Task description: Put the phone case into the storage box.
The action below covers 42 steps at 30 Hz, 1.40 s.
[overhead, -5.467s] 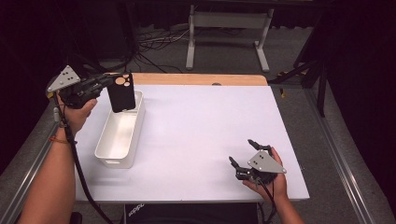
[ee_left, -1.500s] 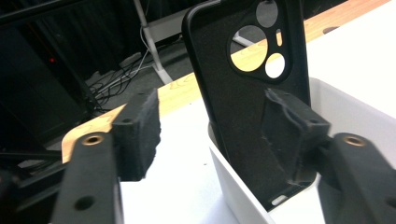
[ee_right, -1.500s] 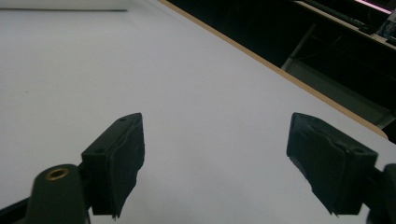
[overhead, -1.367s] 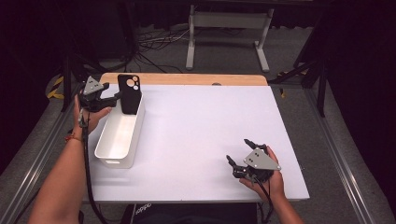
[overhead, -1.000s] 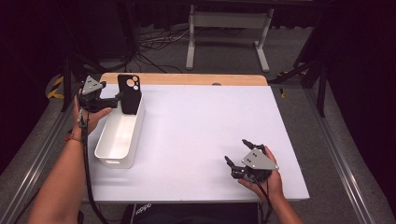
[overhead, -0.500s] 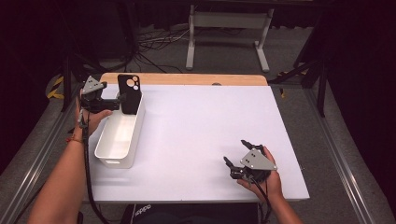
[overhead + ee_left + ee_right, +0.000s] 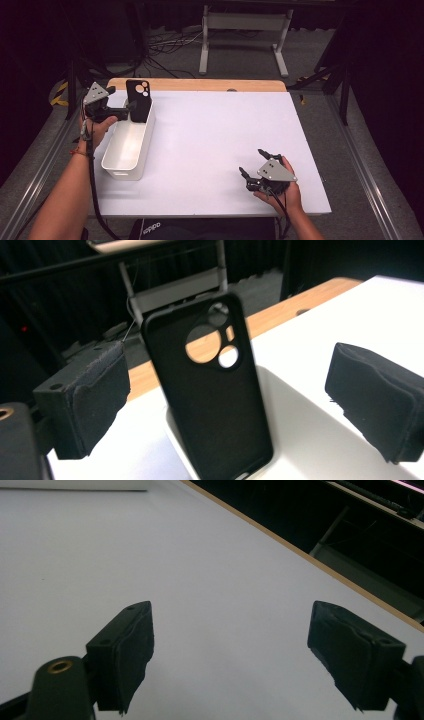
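A black phone case (image 7: pixel 138 100) with round camera cut-outs stands upright at the far end of a white bin (image 7: pixel 125 150), leaning on its far wall. In the left gripper view the case (image 7: pixel 210 390) rises between and just beyond my two pads (image 7: pixel 95 390), which stand wide apart and do not touch it. My left gripper (image 7: pixel 126 107) is open, level with the case on its left side. My right gripper (image 7: pixel 252 167) rests open near the table's front right, and its view (image 7: pixel 230 655) has bare white tabletop between the jaws.
The white table (image 7: pixel 215 140) has a wooden strip (image 7: pixel 200 84) along its far edge. A metal stand (image 7: pixel 245 30) and cables lie on the floor beyond it. The bin sits along the table's left edge.
Earlier my left gripper held the case in the air over the bin's far end. It now stands in the bin, lower and farther back. Over the last second almost nothing moved.
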Tool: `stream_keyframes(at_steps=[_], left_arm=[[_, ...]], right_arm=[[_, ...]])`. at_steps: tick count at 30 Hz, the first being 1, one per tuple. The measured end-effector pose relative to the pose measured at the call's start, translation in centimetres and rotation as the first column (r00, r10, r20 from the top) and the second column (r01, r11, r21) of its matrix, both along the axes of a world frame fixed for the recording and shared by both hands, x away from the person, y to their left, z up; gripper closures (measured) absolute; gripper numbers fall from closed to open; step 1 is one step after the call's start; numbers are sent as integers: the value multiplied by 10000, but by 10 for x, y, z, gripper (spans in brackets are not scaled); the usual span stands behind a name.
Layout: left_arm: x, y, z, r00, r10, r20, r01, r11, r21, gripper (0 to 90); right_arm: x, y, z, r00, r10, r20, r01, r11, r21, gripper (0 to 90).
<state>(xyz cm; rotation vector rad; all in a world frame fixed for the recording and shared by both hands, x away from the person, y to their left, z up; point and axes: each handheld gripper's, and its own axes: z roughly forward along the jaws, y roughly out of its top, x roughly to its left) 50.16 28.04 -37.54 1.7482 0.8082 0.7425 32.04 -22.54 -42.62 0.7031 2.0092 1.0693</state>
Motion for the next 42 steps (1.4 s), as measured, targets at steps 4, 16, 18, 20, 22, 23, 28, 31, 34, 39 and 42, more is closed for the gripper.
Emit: stream_keyframes(at_steps=[4, 16, 18, 20, 22, 23, 28, 31, 34, 39, 42], left_arm=[[-6, -2, 5, 9999, -136, 93, 135, 9999, 65, 52], [-22, -6, 3, 9988, -396, 304, 403, 9990, -202, 64], [-25, -7, 3, 9986, -430, 318, 435, 9990, -141, 65], [-28, -8, 3, 9982, -509, 310, 515, 9985, -177, 68], [-30, -9, 3, 9978, -536, 380, 545, 9982, -229, 71], [-32, -10, 4, 9978, -557, 361, 564, 9983, -173, 71], [-41, -14, 6, 9969, -581, 528, 587, 9982, -94, 70], [-47, -16, 8, 9961, -704, 540, 709, 9975, -77, 69], [-52, -16, 6, 9954, -800, 525, 809, 9966, -163, 65], [-60, -15, 5, 9949, -872, 499, 886, 9958, -249, 61], [-67, -15, 4, 9929, -1024, 607, 1049, 9937, -385, 61]], right_arm=[[1, 0, 0, 10000, 26, 4, -26, 10000, -15, 197], [5, 0, 3, 9997, 226, 39, -227, 9996, 183, 193], [5, -1, 4, 9997, 216, 84, -217, 9997, 140, 193], [5, -4, 5, 9998, 212, 70, -214, 9993, 294, 192], [5, -6, 6, 9998, 187, 84, -190, 9987, 466, 192], [5, -6, 6, 9998, 187, 84, -190, 9987, 466, 192], [5, -11, 6, 9998, 151, 105, -157, 9980, 609, 192], [5, -12, 5, 9999, 124, 84, -129, 9984, 551, 192], [4, -13, 4, 10000, 68, -23, -66, 9982, 591, 192], [2, -11, 5, 10000, 71, 33, -72, 9984, 560, 192], [0, -10, 5, 9999, 102, 44, -104, 9987, 501, 192]])
